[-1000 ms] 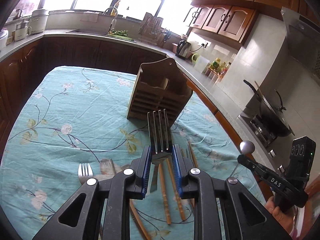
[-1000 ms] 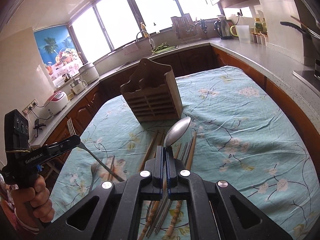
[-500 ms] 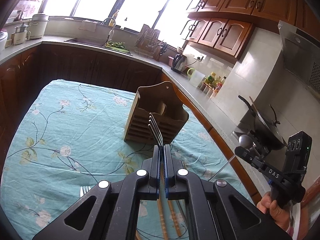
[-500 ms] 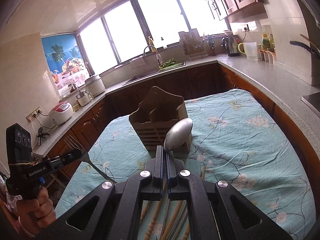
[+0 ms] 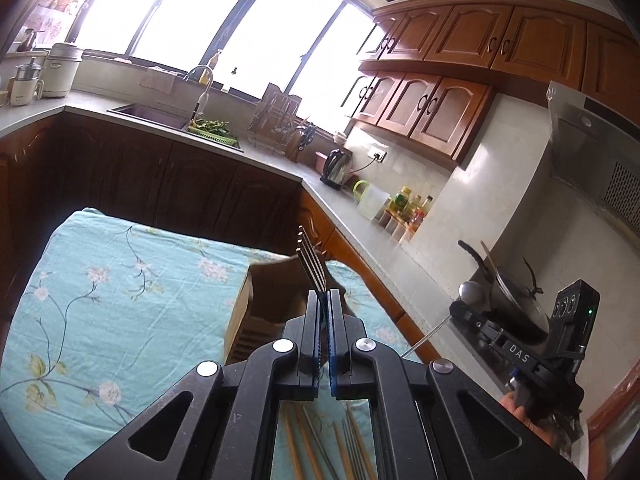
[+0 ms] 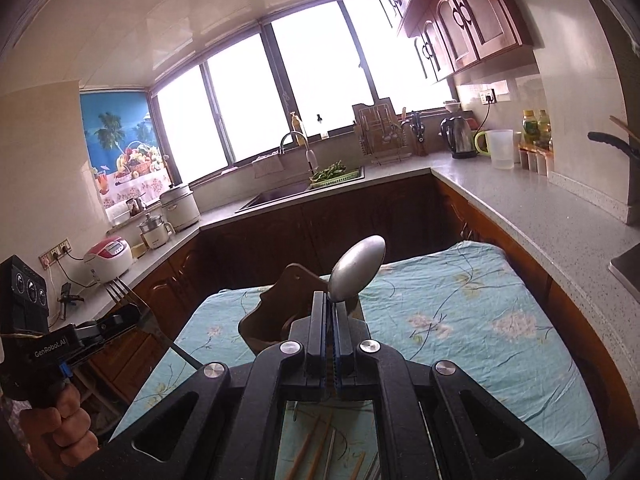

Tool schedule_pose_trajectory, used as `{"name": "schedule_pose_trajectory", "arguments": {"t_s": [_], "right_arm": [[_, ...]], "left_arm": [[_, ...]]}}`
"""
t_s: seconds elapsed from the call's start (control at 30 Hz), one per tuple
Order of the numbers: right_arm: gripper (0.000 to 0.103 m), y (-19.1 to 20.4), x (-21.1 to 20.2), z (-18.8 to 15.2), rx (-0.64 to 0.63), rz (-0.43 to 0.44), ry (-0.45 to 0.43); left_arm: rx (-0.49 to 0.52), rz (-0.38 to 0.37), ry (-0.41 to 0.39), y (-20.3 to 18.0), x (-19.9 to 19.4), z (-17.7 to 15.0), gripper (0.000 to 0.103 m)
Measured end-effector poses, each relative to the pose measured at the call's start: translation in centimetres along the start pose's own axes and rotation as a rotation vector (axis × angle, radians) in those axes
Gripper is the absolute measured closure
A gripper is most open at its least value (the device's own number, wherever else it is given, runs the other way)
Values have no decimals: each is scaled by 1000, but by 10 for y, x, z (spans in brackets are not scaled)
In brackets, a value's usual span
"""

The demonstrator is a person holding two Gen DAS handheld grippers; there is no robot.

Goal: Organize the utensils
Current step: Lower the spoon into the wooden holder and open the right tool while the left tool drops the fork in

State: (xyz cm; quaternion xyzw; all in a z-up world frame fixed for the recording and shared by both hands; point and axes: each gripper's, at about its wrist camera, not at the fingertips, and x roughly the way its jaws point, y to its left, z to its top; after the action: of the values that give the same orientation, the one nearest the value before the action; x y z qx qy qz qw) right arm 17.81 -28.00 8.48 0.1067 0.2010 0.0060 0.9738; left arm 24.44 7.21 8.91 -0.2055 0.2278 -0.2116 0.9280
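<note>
Now | left hand-held gripper (image 5: 324,300) clamps fork (image 5: 310,258) | right hand-held gripper (image 6: 331,308) clamps spoon (image 6: 357,268) | wooden holder (image 6: 276,312) below both

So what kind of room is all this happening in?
A home kitchen, it seems: a sink under big windows, an electric kettle on the counter, and a wok on the stove.

The left gripper (image 5: 324,300) has matte black plastic linkage arms with triangular cut-outs, round silver screws and blue-edged finger pads (image 5: 334,340). At centre frame, the right gripper (image 6: 331,304) looks the same. Its black handle at lower right reads "DAS" (a green light glows there). At lower left, bare fingers (image 6: 66,428) wrap the "GenRobot.AI" handle.
</note>
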Motion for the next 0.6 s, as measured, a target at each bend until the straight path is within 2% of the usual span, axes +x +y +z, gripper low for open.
{"name": "schedule_pose_trajectory", "arguments": {"t_s": [0.1,0.27,0.4,0.6], "right_arm": [[101,1,13,16,-22,-23,-33],[101,-2,45,32,-36,-42,-46],[101,0,73,25,-75,-56,-23],[101,-1,110,1,-107,-68,58]], "left_arm": [[-2,-7,-30,9,21,13,103],[-17,1,-34,29,68,22,103],[-45,21,-7,47,107,20,103],[-95,40,38,71,158,10,103]]}}
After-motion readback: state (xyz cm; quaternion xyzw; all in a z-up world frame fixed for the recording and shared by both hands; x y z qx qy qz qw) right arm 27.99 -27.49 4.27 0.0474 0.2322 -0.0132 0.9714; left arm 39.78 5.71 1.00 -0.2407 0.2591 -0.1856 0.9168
